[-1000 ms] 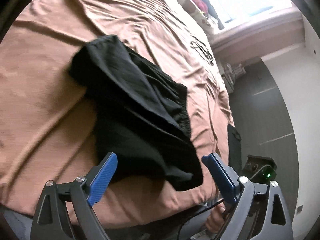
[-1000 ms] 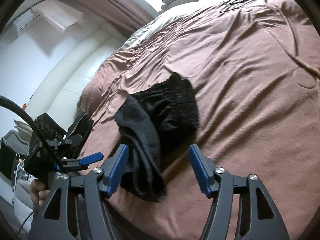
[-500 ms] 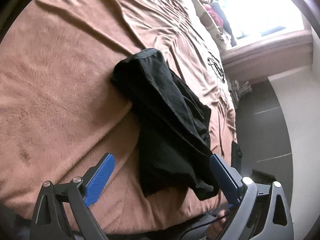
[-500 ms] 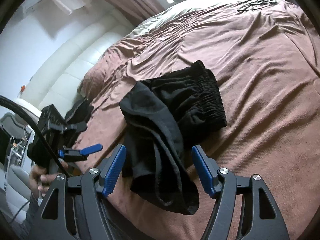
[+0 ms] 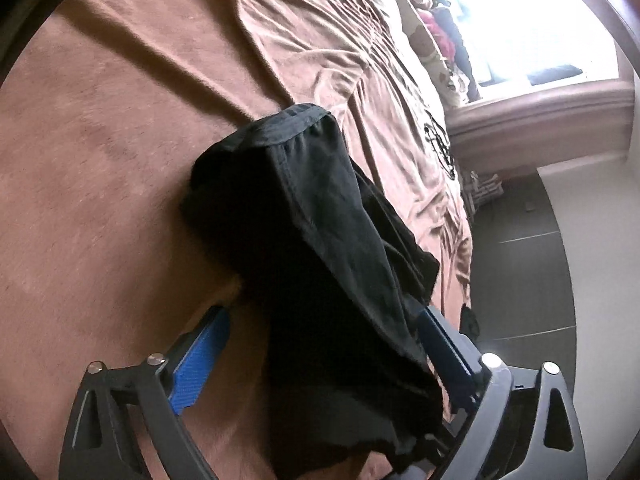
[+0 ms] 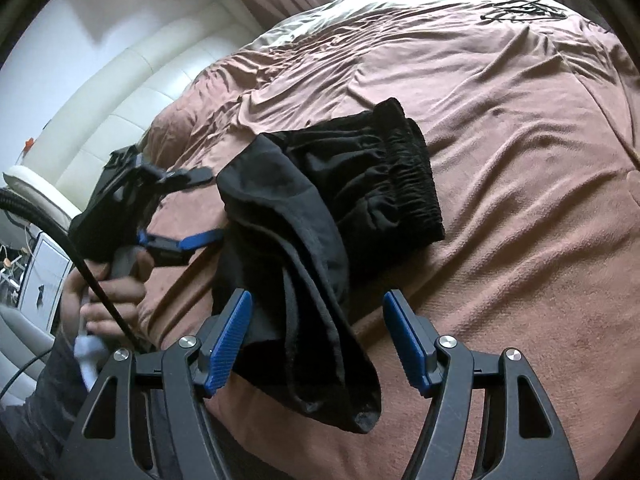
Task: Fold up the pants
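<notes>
The black pants [image 6: 320, 216] lie in a lumpy heap on the brown blanket [image 6: 540, 240], near the close edge of the bed, with the stretchy waistband [image 6: 416, 176] at the far right of the heap and a loose end hanging toward the edge. The right gripper [image 6: 318, 340] sits low over that loose end with its two blue pads wide apart, holding nothing; one fold of cloth lies between the pads. The left gripper [image 5: 320, 354] is also wide, and the cloth lies between its fingers and partly covers one of them, but it is not pinching yet. From the right wrist view you can see the left gripper [image 6: 188, 216] coming in from the side, held by the person's hand [image 6: 108, 292]. What could go wrong, I think: the heap has many layers, so a pinch here might grab only the top layer, or too many, and the fold would come out crooked. The loose end is close to the bed's edge, so a tug could slide the pants off. The two grippers are close together and could bump. Counting: one pair of pants, one blanket, two grippers, one hand that shows.
</notes>
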Tool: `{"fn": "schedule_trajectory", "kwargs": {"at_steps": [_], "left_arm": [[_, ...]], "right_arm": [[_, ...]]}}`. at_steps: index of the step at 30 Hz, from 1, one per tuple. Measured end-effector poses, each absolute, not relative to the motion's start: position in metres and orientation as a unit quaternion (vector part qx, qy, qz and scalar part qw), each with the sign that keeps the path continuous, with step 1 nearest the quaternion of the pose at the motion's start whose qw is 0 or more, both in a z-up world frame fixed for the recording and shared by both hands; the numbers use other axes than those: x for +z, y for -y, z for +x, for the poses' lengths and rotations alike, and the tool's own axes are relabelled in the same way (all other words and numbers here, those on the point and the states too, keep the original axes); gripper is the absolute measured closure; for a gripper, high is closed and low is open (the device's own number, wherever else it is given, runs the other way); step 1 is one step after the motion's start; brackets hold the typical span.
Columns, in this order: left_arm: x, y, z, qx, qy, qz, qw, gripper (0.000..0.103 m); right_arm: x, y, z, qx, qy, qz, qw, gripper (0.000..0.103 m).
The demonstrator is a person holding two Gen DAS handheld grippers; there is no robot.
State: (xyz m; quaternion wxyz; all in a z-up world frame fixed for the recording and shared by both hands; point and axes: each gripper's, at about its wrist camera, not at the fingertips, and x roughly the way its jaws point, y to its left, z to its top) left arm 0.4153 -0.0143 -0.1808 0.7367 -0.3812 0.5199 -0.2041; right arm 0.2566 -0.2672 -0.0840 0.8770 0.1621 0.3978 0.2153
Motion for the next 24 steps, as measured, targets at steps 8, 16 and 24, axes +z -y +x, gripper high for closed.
{"fn": "schedule_trajectory", "kwargs": {"at_steps": [8, 16, 24], "left_arm": [[-0.198, 0.018, 0.433, -0.174, -0.53, -0.389, 0.734, 0.059], [-0.161, 0.002, 0.432, -0.167, -0.497, -0.375, 0.764, 0.087], [-0.114, 0.032, 0.447, -0.193, -0.477, -0.313, 0.798, 0.092]], "right_arm": [[-0.084, 0.266, 0.257, 0.232, -0.399, 0.159, 0.873, 0.052], [-0.088, 0.261, 0.26, 0.229, -0.406, 0.148, 0.872, 0.088], [-0.086, 0.264, 0.249, 0.238, -0.392, 0.147, 0.876, 0.099]]}}
